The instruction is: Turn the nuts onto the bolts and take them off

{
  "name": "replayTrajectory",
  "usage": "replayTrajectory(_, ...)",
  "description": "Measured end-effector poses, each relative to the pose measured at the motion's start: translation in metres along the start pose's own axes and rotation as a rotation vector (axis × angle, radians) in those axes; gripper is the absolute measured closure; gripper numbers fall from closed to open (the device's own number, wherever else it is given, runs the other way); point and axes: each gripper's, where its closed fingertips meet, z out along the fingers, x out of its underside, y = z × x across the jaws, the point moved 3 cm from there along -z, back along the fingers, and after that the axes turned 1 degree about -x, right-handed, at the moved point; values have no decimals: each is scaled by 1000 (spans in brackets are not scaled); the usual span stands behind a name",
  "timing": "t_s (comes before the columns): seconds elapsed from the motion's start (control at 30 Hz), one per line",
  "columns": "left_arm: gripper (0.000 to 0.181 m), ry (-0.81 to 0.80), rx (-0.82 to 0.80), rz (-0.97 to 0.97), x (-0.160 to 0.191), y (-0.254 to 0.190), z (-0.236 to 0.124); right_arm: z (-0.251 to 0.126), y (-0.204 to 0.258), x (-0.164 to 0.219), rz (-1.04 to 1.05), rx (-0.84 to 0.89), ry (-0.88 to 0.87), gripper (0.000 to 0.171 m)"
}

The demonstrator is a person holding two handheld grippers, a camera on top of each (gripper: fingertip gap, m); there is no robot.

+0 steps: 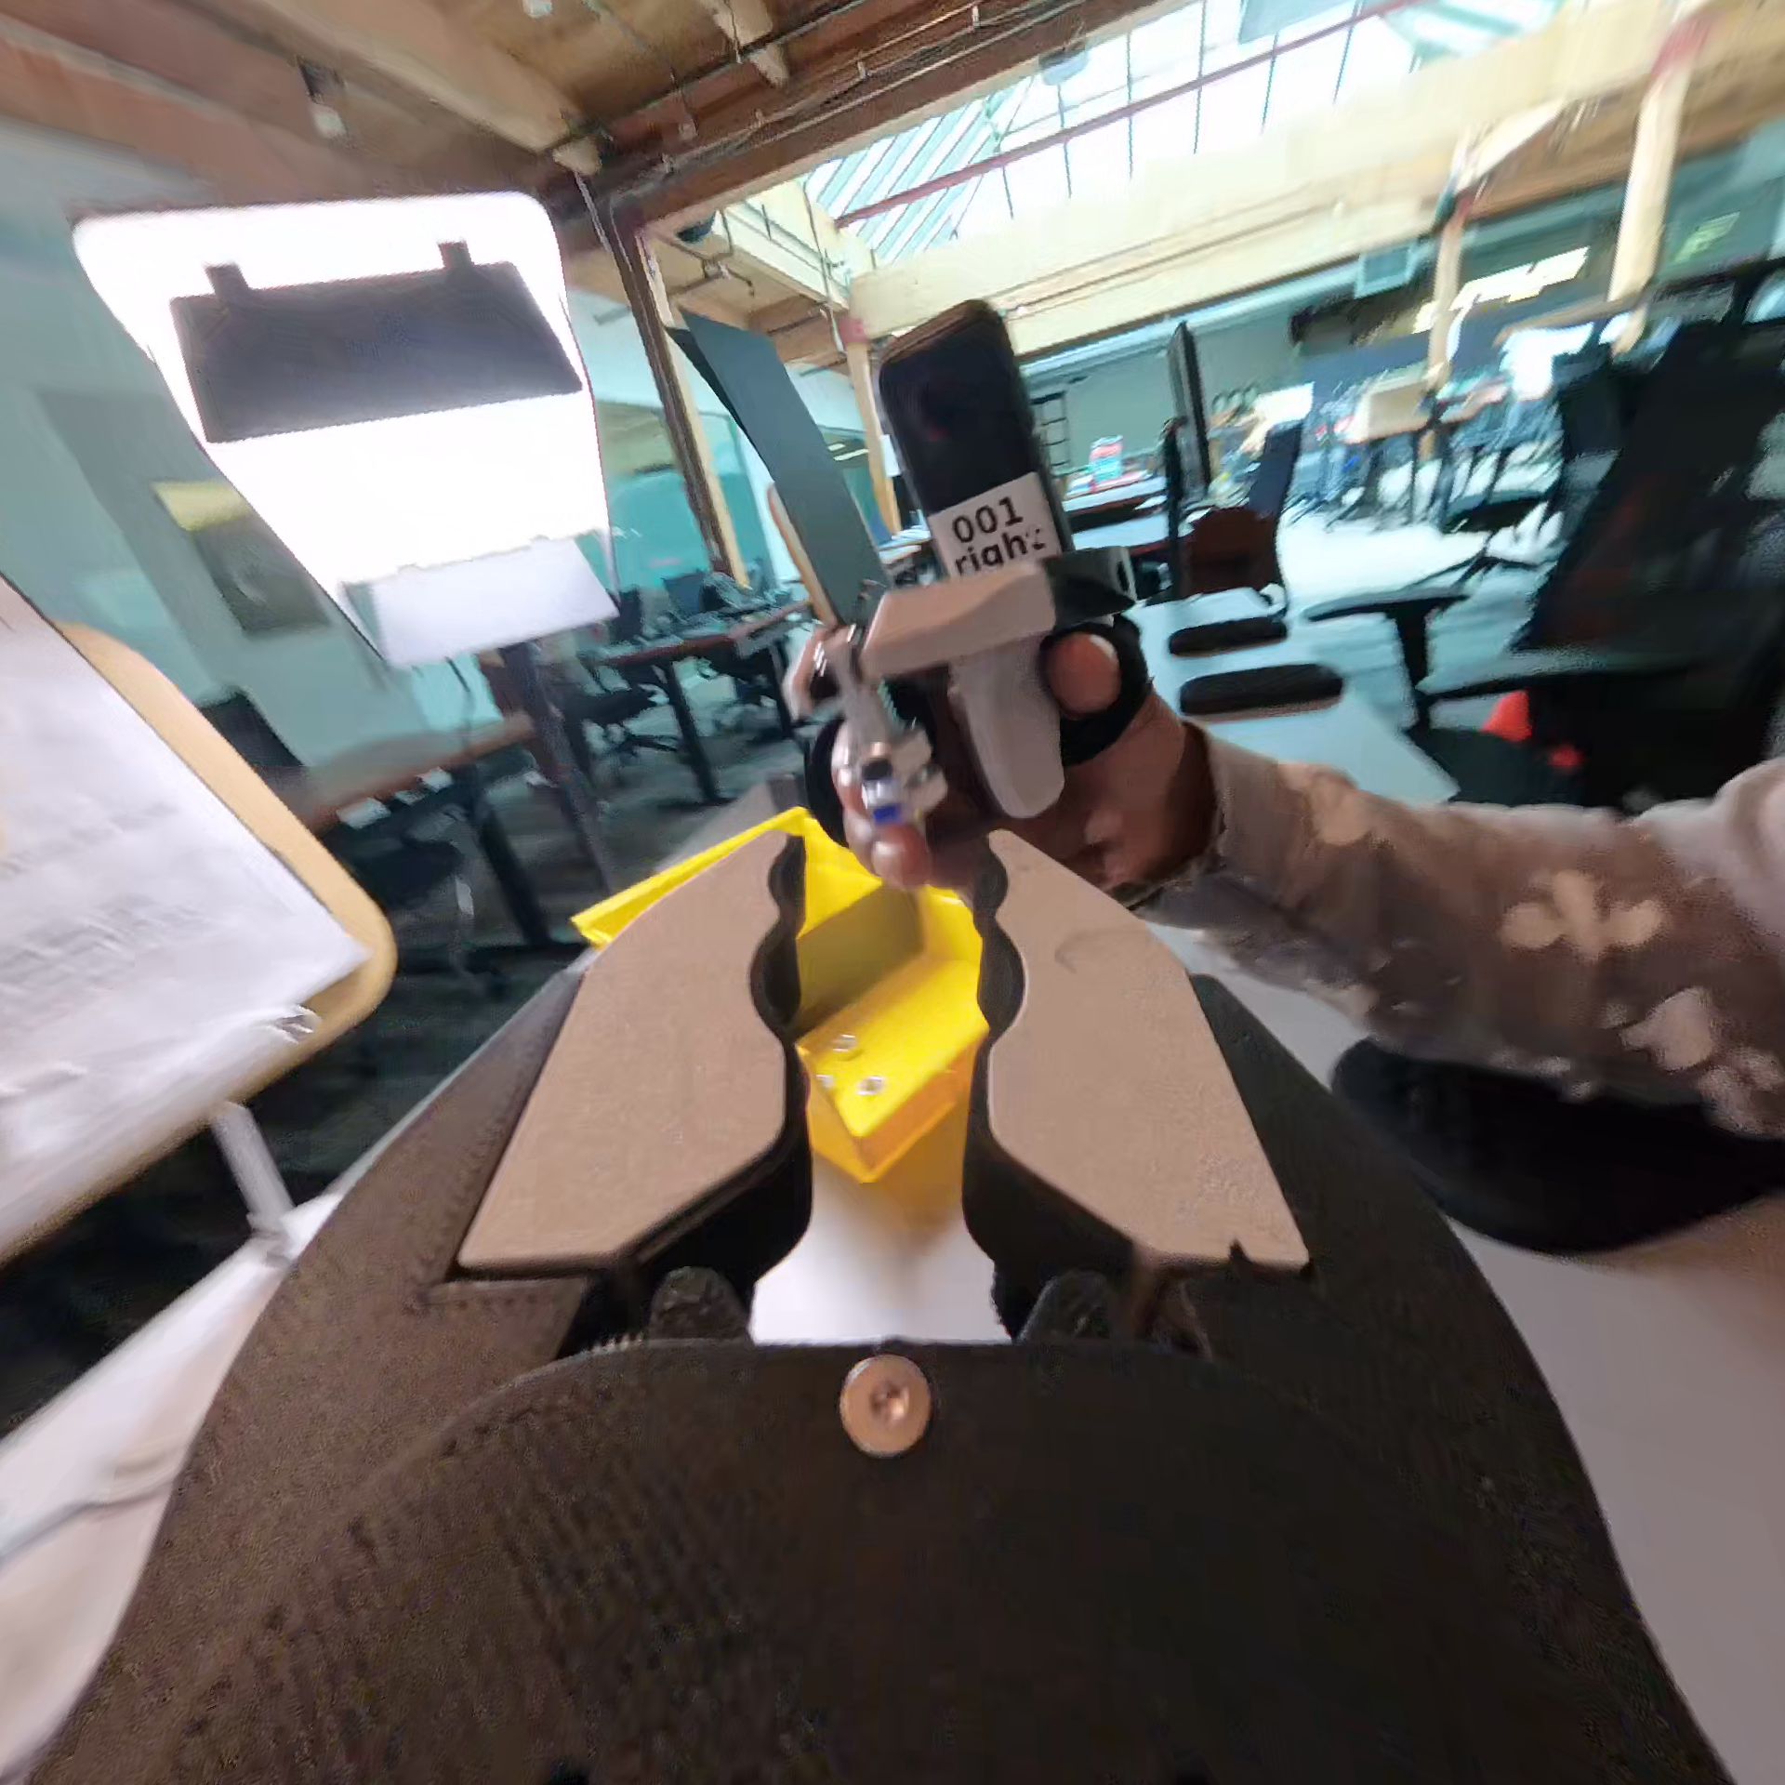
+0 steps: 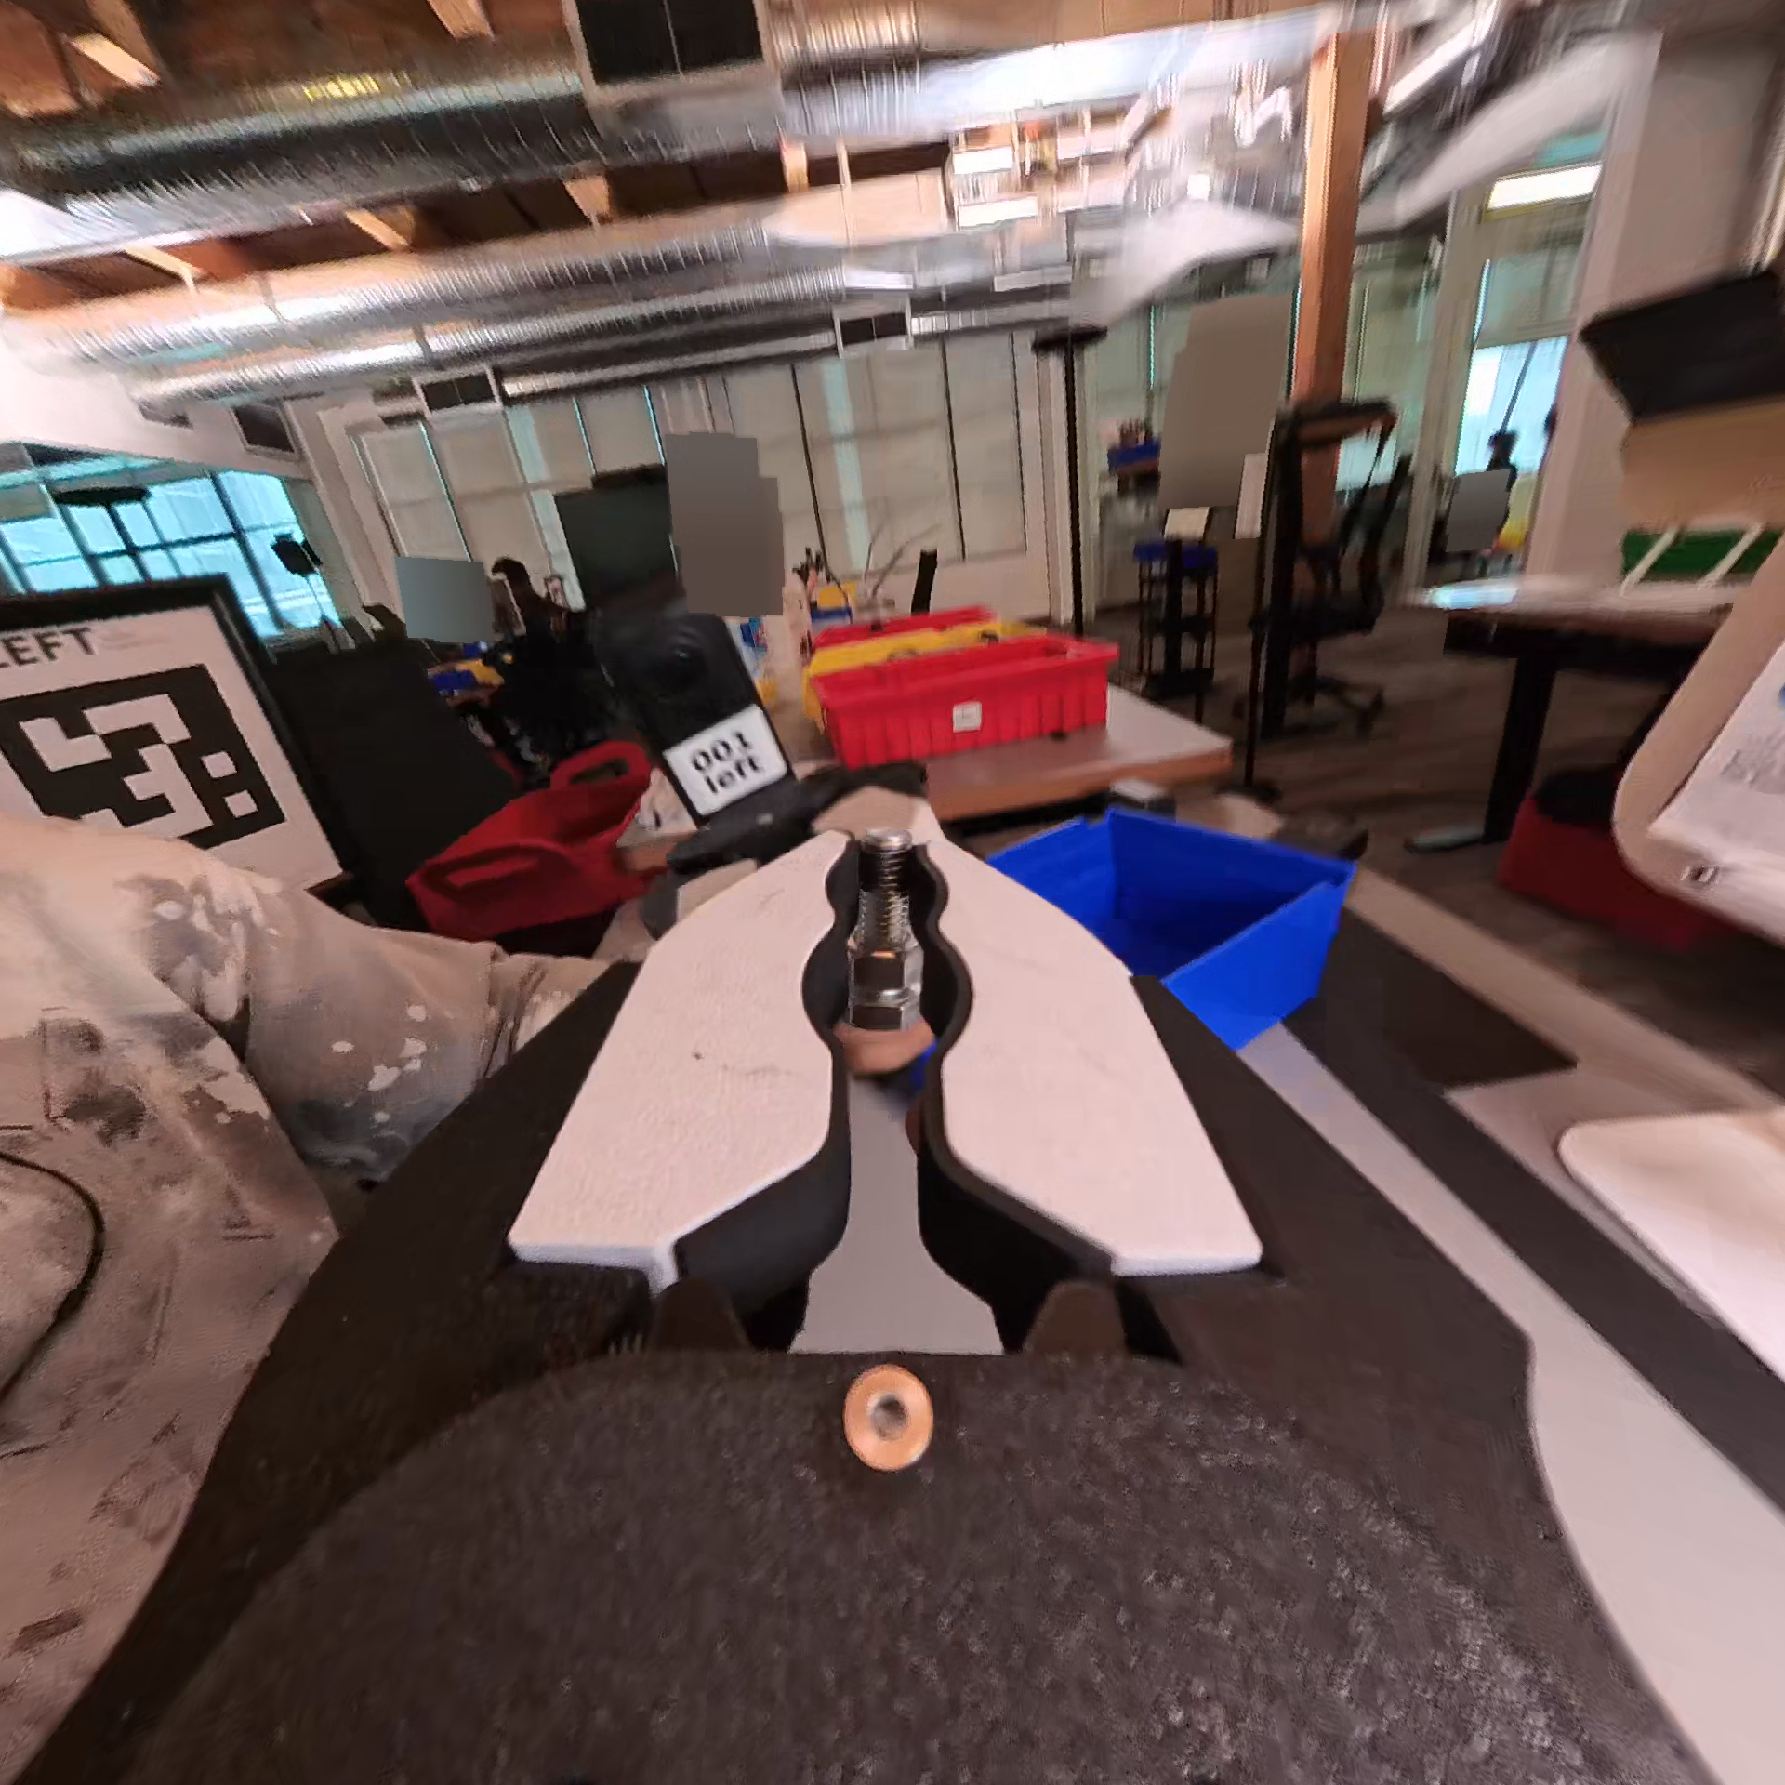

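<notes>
Right gripper (image 2: 884, 956) jaws pinch a bolt (image 2: 884, 927) carrying nuts; left gripper (image 1: 884, 951) jaws spread above the yellow bin (image 1: 884, 1082).

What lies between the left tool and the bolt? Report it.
In the left wrist view, only a person's fingertip under the bolt separates it from the open left tool; the yellow bin with loose nuts lies below.

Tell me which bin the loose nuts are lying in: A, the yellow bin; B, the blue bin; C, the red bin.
A: the left wrist view shows three small loose nuts on the floor of the yellow bin, seen between the left gripper's jaws, which stand apart and hold nothing.
</notes>
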Motion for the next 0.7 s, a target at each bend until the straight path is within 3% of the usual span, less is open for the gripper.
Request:
replayTrajectory(0.23,153,-99,121,-386,-1,-7,10,2,13,-8,-143,14,-88,162)
replayTrajectory(0.43,158,-108,205,-405,-3,-14,7,9,21,-1,-124,-71,-78,162)
replayTrajectory(0.7,161,-97,375,-395,-6,-39,7,5,41,5,-16,-335,-88,162)
